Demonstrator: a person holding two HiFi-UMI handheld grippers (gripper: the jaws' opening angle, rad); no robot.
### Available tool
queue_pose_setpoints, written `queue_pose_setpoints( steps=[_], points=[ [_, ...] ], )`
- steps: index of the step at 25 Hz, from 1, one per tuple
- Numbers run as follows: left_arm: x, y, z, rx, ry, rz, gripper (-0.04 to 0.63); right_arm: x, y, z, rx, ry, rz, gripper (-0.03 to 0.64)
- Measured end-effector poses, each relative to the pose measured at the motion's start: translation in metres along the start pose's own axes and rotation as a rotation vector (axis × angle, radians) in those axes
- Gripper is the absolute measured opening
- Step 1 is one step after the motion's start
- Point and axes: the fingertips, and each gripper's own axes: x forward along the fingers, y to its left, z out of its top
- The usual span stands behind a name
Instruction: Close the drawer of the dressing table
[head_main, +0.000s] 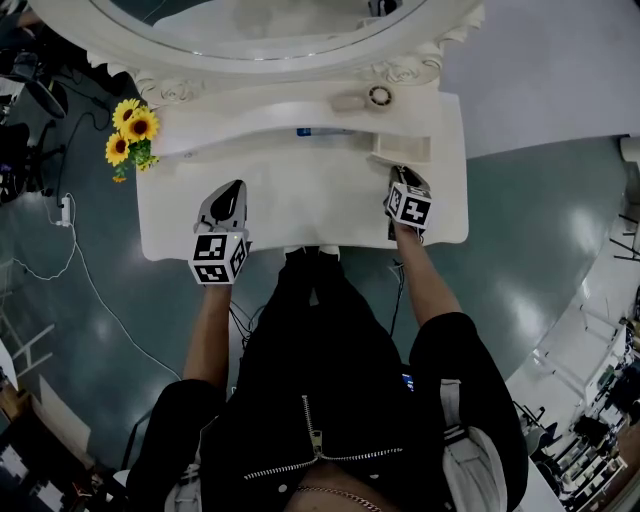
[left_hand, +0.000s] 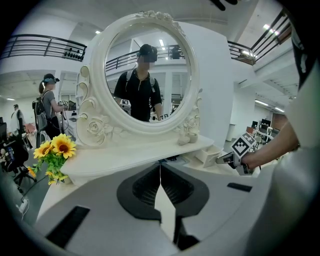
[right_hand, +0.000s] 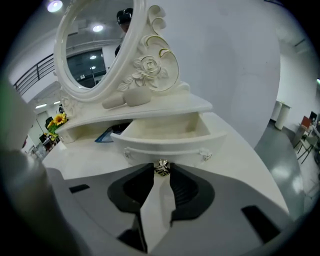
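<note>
Head cam stares steeply down at the counter (head_main: 290, 205). Cams on the left claw (left_hand: 160, 164) and right claw (right_hand: 161, 169) sit low, close, both facing the mirror (left_hand: 147, 75).

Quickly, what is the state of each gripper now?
Left gripper: closed, empty.
Right gripper: closed on the small silver metal knob of the open white drawer.

Open white drawer (right_hand: 167, 136) at the right end of the dressing table (head_main: 300, 205)

It stands pulled out level from under the raised shelf (right_hand: 165, 107) above the tabletop. Its curved front carries a small shiny knob (right_hand: 161, 168) at the middle.
</note>
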Motion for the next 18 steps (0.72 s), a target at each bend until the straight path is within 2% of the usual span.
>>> queue_pose_setpoints(
  steps=[8, 18],
  points=[
    [0.0, 0.004, -0.002, -0.004, 0.003, 0.002, 0.021, -0.001, -0.004, 0.005, -0.116, -0.01, -0.056, 0.103],
    [0.002, 0.007, 0.0, -0.005, 0.001, 0.006, 0.021, 0.005, -0.007, 0.006, -0.096, -0.001, -0.038, 0.104]
  ],
)
